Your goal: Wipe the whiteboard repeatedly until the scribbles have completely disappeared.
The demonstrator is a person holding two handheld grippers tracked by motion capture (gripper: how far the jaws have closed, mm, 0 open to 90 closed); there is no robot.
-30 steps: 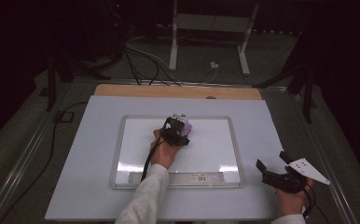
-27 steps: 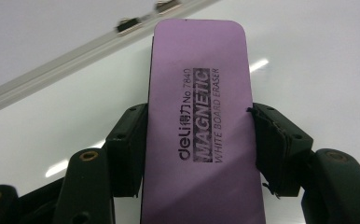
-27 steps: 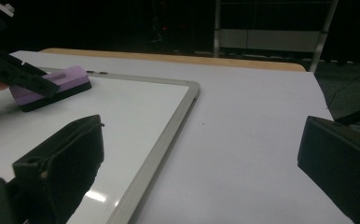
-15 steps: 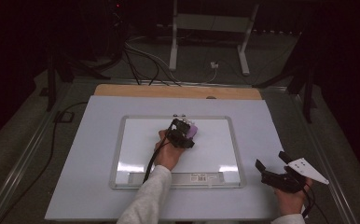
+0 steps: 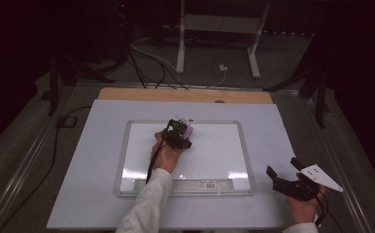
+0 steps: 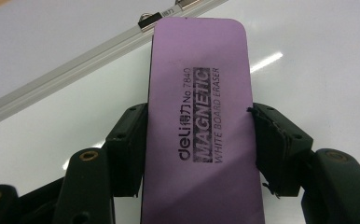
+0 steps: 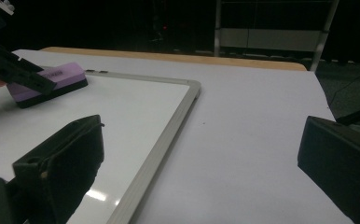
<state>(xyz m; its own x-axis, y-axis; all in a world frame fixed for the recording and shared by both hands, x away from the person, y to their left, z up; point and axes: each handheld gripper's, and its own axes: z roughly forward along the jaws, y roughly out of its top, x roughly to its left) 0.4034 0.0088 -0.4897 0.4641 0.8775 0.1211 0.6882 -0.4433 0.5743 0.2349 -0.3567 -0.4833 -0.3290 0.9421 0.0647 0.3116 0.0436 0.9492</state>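
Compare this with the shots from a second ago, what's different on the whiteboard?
The left gripper, shut on the purple eraser, has slid it a little to the right along the whiteboard, near its far edge. The grip is unchanged. The right gripper has stayed put, open and empty, off the board's near right corner.

left tongs (image 5: 179, 134) clamped, arm extended; right tongs (image 5: 283, 175) agape, low
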